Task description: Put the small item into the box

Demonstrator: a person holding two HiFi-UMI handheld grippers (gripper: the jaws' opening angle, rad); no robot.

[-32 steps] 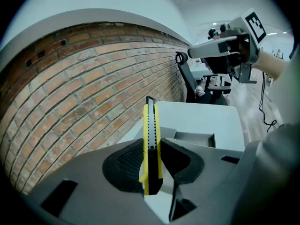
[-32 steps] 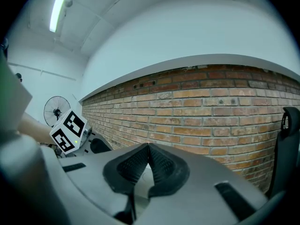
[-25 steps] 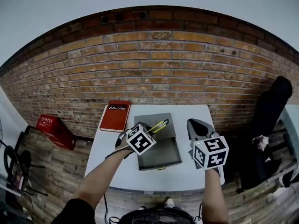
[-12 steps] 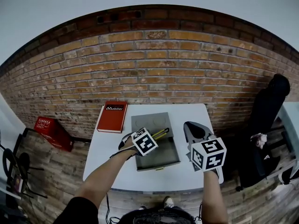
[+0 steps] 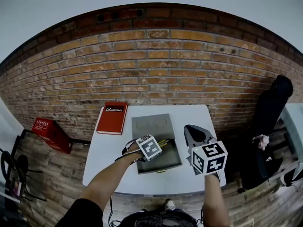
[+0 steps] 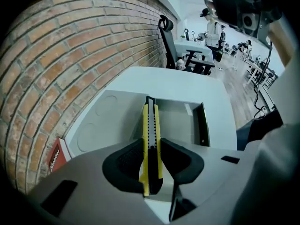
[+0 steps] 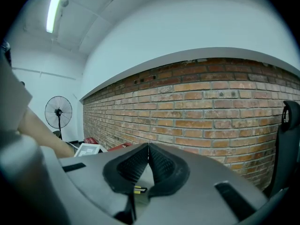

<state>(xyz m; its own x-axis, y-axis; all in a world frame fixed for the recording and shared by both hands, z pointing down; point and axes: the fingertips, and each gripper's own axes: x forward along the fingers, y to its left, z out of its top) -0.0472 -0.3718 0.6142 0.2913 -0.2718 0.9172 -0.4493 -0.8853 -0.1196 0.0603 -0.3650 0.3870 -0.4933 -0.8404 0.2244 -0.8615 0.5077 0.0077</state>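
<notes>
Hanging over the open box (image 5: 173, 159), the yellow knife (image 6: 150, 121) is clamped by its rear end in the left gripper (image 6: 151, 149). The fingers (image 6: 129, 161) press on its two flat sides, and most of its length sticks out in front. Its tip points toward the back of the box, where the raised lid (image 5: 152, 125) meets the tray.

The right gripper (image 7: 148, 146) is held up just beside the box with its fingers together and nothing between them. The box stands in the middle of the white table (image 5: 109, 155), with a red book (image 5: 112, 117) well apart at the far left corner.

The main risk is letting go from here. The knife is long and gripped only at one end, so it would likely drop nose first. It could then strike the back wall or the lid and end up propped across the rim, or bounce out onto the table. A thin, smooth body held this way could also swivel in the grip if it bumps the box wall on the way down.
</notes>
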